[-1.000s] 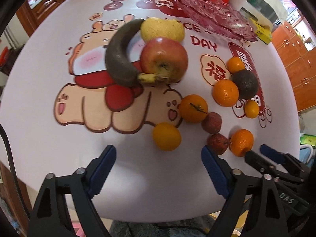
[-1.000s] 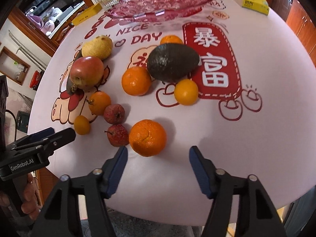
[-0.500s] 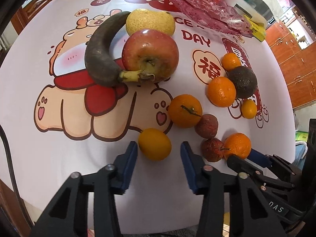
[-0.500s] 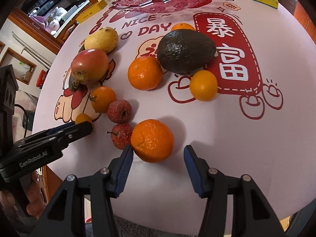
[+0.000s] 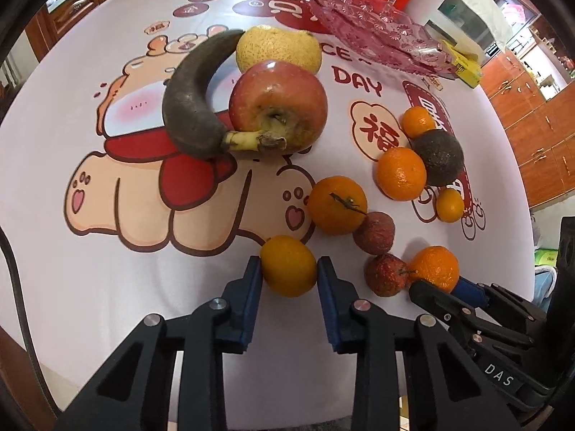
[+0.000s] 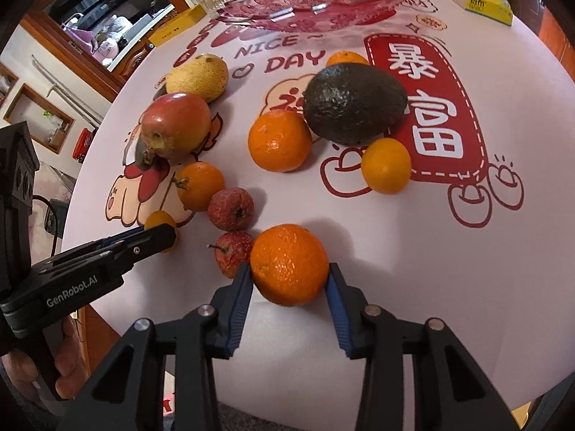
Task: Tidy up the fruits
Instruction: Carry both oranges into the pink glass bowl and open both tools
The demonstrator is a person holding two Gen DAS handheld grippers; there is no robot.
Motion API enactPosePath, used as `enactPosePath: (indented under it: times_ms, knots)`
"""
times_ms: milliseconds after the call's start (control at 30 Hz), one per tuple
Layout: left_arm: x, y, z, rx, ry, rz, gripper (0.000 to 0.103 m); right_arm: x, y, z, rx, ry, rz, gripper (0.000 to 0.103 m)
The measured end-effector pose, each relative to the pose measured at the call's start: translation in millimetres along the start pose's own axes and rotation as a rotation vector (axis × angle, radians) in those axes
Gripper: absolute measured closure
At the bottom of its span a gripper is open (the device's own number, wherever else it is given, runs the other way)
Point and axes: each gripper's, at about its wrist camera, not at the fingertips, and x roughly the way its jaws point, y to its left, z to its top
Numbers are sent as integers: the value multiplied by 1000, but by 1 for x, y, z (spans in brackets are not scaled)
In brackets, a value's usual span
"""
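you've got a small smooth orange (image 5: 288, 266) pinched between the blue pads of your left tongs (image 5: 288, 280), both pads touching its sides, fruit looks like it's on the tablecloth (image 5: 72, 280) with no lift yet. your right tongs (image 6: 289, 280) are clamped the same way on a bumpy tangerine (image 6: 289, 265), which also seems to be sitting on the cloth.

just off the inner pad of the right tongs sit two lychees (image 6: 231, 209), one nearly touching the tangerine. further ahead of the left tongs there's a stemmed mandarin (image 5: 337, 204), then a red apple (image 5: 278, 106) with a blackened banana (image 5: 196, 97) curled against it and a yellow pear (image 5: 278, 48) behind. ahead of the right tongs: a dark avocado (image 6: 355, 102) with three more oranges round it.

progress-wise, i'd say you're barely started. the pink glass fruit plate (image 6: 323, 3) at the far end looks empty as far as i can see, and every fruit is on the cloth. two are gripped, about ten left.
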Motion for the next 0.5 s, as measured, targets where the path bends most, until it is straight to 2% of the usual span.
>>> enactPosePath:
  times_ms: [233, 500]
  knots:
    - [-47, -11, 6, 29, -81, 27, 74, -35, 4, 8, -42, -80, -30, 62]
    - [-119, -40, 40, 112, -239, 67, 74, -106, -5, 35, -133, -265, -162, 62]
